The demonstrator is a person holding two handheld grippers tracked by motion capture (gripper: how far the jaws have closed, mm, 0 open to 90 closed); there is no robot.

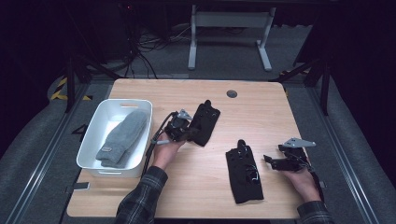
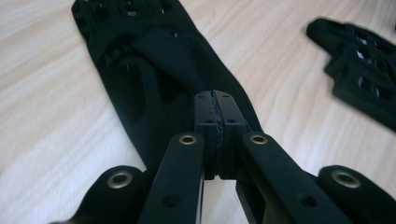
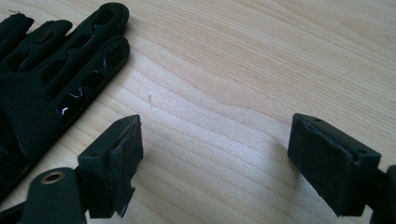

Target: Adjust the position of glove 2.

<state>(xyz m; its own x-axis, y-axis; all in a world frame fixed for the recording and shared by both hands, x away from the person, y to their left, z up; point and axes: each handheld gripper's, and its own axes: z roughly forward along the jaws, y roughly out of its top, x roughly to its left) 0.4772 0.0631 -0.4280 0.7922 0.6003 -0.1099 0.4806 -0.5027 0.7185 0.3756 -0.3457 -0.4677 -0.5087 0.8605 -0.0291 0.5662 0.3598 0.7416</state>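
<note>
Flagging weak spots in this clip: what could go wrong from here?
1. The left tool is shut on just the cuff edge of the black glove, so the thin fabric may slip free.
2. The hanging glove could snag the white bin rim near the grey mitten.

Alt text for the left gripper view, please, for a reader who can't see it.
The left gripper, rising from the bottom edge, has its fingers shut on the cuff end of a black glove stretched away across the light wooden table. A second black glove lies apart at upper right.
</note>
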